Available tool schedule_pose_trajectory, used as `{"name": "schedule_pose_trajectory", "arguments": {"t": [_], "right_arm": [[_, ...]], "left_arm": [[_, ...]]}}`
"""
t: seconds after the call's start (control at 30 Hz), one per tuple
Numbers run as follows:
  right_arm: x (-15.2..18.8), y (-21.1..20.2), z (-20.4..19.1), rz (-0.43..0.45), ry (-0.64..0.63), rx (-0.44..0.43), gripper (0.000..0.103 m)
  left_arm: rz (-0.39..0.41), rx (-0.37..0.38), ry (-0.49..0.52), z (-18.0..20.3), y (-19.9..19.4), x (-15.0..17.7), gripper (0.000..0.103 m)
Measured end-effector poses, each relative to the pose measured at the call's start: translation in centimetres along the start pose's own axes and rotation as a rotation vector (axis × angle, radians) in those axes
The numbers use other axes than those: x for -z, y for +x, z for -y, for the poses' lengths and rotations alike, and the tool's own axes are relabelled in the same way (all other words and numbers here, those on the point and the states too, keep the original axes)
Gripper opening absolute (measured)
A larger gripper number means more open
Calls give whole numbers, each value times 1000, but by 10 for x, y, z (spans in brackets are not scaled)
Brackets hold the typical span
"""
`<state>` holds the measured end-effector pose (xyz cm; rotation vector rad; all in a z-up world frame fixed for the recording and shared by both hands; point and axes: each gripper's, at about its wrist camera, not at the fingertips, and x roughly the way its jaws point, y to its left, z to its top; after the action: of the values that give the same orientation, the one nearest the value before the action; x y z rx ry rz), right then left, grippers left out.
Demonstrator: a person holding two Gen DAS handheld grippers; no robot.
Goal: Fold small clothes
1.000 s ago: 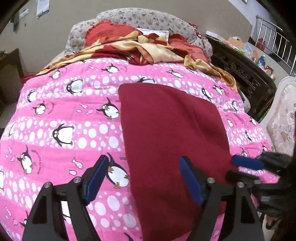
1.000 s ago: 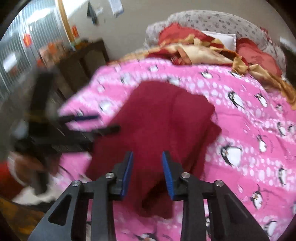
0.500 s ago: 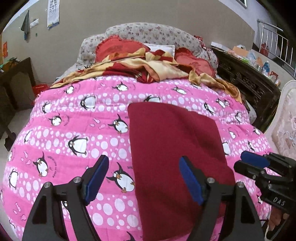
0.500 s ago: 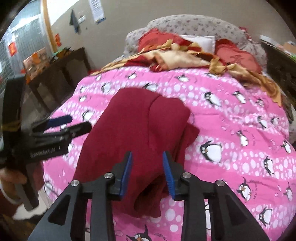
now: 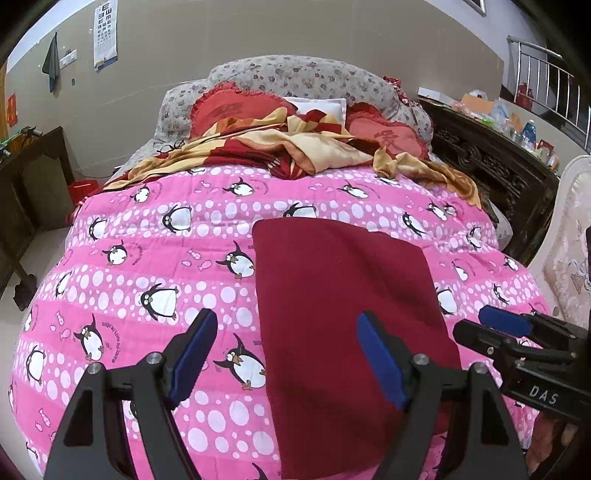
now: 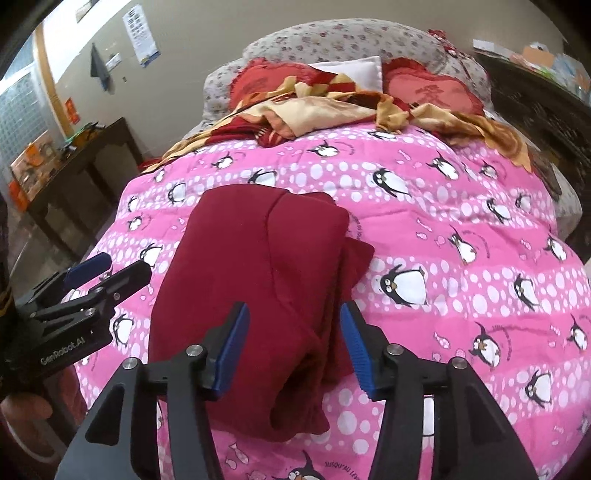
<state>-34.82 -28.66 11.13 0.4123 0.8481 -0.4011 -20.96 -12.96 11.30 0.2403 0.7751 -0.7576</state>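
I see the folded dark red garment (image 5: 343, 310) lying on the pink penguin quilt (image 5: 147, 258). My left gripper (image 5: 286, 354) hangs spread wide and empty; my right gripper (image 6: 293, 347) has just been opening, nothing pinched between its pads.

Lettering I can read: "DAS" on my right gripper (image 5: 496, 330); "GenRobot.AI" on my left gripper (image 6: 107, 269); wall chart (image 5: 105, 35) print illegible.

One maroon garment (image 5: 343, 295), two grippers, perhaps two red cushions (image 5: 236, 110)
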Motion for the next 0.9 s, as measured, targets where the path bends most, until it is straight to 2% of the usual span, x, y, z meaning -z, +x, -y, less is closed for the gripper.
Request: {"name": "schedule_pose_trajectory", "arguments": {"t": [0.27,0.9], "right_arm": [[-1,5,2,-4,10,24,63],[-5,14,-3,-20,5,10,63]], "left_arm": [[0,-7,13,4,2,1,82],[-7,-9,13,-5,7,5,82]]}}
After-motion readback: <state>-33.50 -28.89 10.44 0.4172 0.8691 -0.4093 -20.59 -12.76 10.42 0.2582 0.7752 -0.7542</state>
